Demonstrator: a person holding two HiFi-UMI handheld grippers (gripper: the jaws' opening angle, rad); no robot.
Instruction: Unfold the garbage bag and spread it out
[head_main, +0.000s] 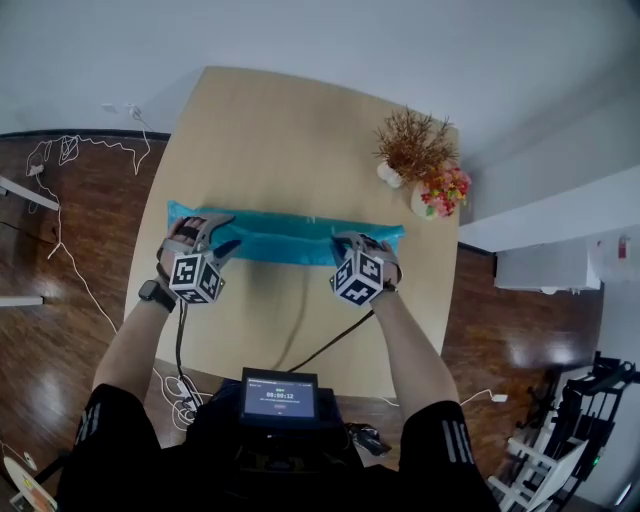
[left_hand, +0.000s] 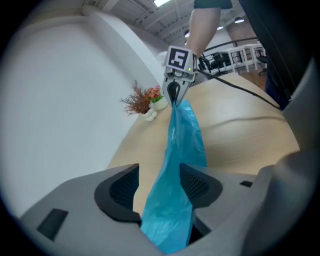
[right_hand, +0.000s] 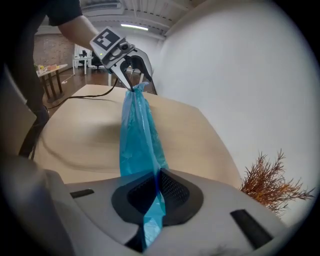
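Note:
A folded blue garbage bag is stretched as a long strip across the wooden table, between my two grippers. My left gripper is at the strip's left end. In the left gripper view its jaws stand apart; the bag runs loosely between the pads without being pressed. My right gripper is near the strip's right end. In the right gripper view its pads are shut on the bag, which runs taut toward the left gripper.
A dried brown plant and a small pot of coloured flowers stand at the table's far right. A small screen device sits at the near edge, with black cables running from the grippers over the tabletop.

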